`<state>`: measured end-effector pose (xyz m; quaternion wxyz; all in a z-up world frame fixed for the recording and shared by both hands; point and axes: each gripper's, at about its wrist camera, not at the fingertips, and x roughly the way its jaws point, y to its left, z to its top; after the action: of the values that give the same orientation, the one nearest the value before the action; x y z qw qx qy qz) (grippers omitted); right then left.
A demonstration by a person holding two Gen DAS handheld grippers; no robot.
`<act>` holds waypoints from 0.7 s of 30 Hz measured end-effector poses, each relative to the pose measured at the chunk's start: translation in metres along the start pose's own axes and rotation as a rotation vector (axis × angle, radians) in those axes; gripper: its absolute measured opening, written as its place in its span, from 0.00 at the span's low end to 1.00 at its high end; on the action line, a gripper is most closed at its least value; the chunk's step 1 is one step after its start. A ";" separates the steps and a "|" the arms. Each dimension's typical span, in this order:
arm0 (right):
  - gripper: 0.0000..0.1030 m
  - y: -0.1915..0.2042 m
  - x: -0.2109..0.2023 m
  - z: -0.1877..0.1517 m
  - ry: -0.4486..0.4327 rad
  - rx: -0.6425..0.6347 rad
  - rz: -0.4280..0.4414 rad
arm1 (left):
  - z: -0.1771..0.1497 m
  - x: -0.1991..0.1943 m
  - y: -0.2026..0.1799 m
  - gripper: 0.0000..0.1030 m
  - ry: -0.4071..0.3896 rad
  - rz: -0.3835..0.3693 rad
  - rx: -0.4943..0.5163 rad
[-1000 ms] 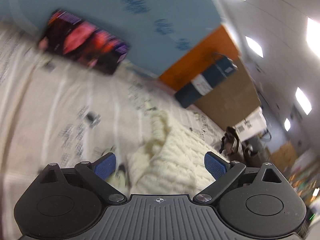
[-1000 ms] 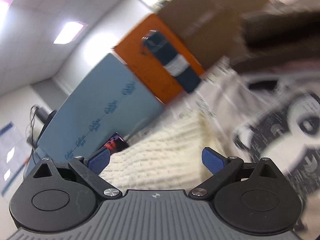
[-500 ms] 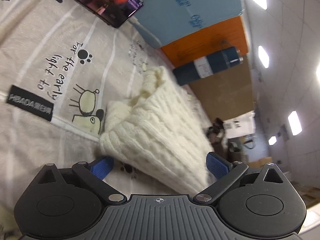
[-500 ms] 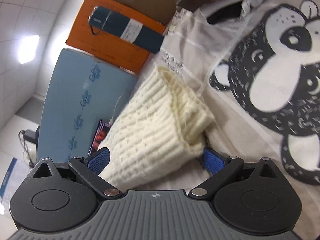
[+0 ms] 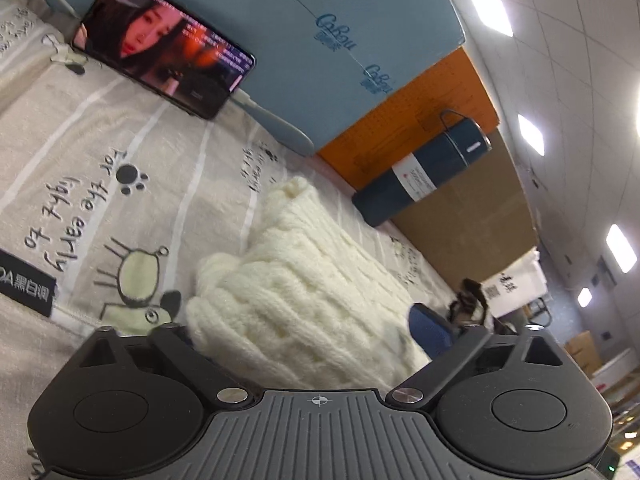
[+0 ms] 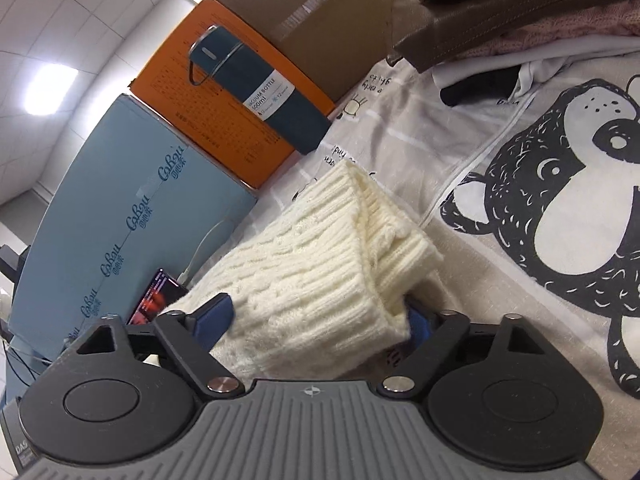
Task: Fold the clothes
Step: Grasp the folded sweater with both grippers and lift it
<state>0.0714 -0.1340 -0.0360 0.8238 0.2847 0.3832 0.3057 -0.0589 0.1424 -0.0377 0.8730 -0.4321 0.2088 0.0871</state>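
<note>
Both grippers closed in on a folded cream knit sweater (image 5: 304,292) lying on the printed bedsheet (image 5: 120,140): the left gripper (image 5: 308,332) and right gripper (image 6: 320,316) straddled opposite ends, jaws narrowing, apparently to lift the bundle next.

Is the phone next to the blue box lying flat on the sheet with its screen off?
No: the phone leans propped against the blue box and its screen is lit, showing a video.

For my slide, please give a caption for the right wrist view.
Right gripper closing around the folded cream knit sweater lying on a panda-print sheet.
</note>
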 end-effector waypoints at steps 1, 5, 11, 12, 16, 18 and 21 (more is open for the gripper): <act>0.75 -0.001 -0.001 -0.001 -0.005 -0.006 -0.001 | 0.000 0.001 0.001 0.79 -0.004 0.000 0.023; 0.61 -0.003 0.002 -0.003 -0.028 -0.027 0.004 | -0.003 -0.001 -0.003 0.67 -0.033 -0.010 0.111; 0.52 -0.004 -0.002 -0.004 -0.078 -0.055 0.037 | -0.005 -0.012 -0.012 0.56 -0.071 -0.038 0.191; 0.50 -0.003 -0.003 -0.004 -0.083 -0.057 0.046 | -0.004 -0.015 -0.012 0.55 -0.074 -0.039 0.192; 0.44 0.004 -0.008 -0.003 -0.091 -0.060 0.093 | -0.001 -0.029 -0.012 0.54 -0.093 -0.045 0.195; 0.42 0.011 -0.012 -0.004 -0.090 -0.069 0.122 | 0.001 -0.040 -0.012 0.54 -0.115 -0.051 0.200; 0.42 0.026 -0.019 -0.008 -0.098 -0.094 0.165 | 0.006 -0.063 -0.010 0.53 -0.163 -0.060 0.220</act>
<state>0.0476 -0.1287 -0.0138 0.8260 0.2910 0.3030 0.3758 -0.1103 0.1427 0.0004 0.9314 -0.3313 0.1322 0.0723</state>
